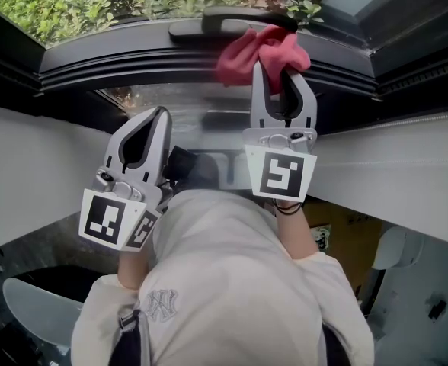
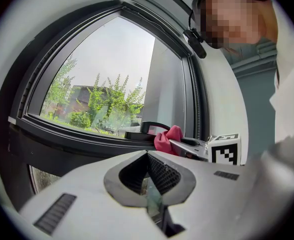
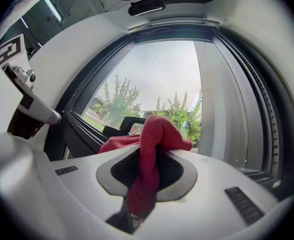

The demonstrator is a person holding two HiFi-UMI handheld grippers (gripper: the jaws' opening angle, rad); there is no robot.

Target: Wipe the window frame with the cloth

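Up at the dark window frame point(image 1: 132, 56), the right tool point(image 1: 273, 71) is clamped on the red cloth point(image 1: 264, 52), whose bunched folds partly cover the handle point(image 1: 224, 23). The left tool point(image 1: 159, 114) hangs lower, jaws together, empty.

The cloth point(image 1: 264, 50) sits in the right gripper point(image 1: 277, 71), at the frame point(image 1: 132, 56) by the handle point(image 1: 209, 25). The left gripper point(image 1: 160, 114) lies to its left.
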